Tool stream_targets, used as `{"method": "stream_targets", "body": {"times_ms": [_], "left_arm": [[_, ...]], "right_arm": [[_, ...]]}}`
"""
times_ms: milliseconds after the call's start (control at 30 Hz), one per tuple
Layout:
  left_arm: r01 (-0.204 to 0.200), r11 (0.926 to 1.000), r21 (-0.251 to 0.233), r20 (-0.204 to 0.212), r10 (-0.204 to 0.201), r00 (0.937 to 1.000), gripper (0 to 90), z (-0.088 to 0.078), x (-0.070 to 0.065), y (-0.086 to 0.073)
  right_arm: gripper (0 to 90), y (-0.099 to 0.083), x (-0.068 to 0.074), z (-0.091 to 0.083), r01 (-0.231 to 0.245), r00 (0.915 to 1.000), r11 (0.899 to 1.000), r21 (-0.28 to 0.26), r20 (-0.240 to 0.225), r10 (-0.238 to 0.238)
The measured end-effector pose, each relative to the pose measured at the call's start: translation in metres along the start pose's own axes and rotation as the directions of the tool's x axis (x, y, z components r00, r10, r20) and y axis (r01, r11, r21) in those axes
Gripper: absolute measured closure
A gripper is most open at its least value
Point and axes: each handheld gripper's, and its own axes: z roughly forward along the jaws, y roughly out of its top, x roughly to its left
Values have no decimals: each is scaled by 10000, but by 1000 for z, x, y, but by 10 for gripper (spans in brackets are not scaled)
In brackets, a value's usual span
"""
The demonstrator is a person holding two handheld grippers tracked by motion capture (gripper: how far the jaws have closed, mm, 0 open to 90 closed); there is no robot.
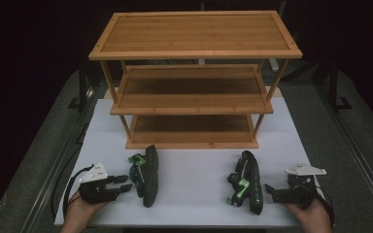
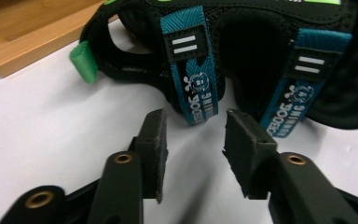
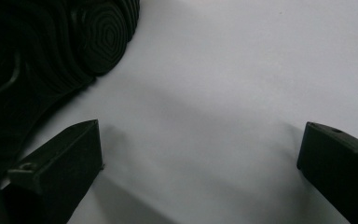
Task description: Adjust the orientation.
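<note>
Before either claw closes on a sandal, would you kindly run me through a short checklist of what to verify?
1. Left claw open: ok, jaws apart.
2. Left claw lined up with the left sandal: ok, a blue strap sits just beyond the jaws.
3. Right claw open: ok, jaws wide.
4. Right claw lined up with the right sandal: not ok, its sole lies off to one side.
5. Shelf rack free of items: ok.

We count two black sandals on the white table [image 1: 189,170], a left one [image 1: 145,174] and a right one [image 1: 248,182]. Behind them stands one bamboo rack [image 1: 194,77] with three shelves. We also count two grippers, the left [image 1: 120,183] and the right [image 1: 271,190], each held in one hand.
</note>
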Motion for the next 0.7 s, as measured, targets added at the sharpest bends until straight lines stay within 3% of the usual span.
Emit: {"method": "stream_targets", "body": {"times_ms": [133, 467, 700], "left_arm": [[-59, 10000, 33, 32, 59, 10000, 570, 6, 1, 3], [9, 10000, -30, 356, -8, 9994, 671, 8, 3, 5], [-280, 9985, -471, 475, 302, 9984, 680, 4, 1, 16]], "right_arm": [[0, 0, 0, 0, -14, 10000, 10000, 5, -1, 14], [0, 0, 0, 0, -4, 10000, 10000, -2, -4, 4], [0, 0, 0, 0, -5, 10000, 10000, -2, -6, 5]]}}
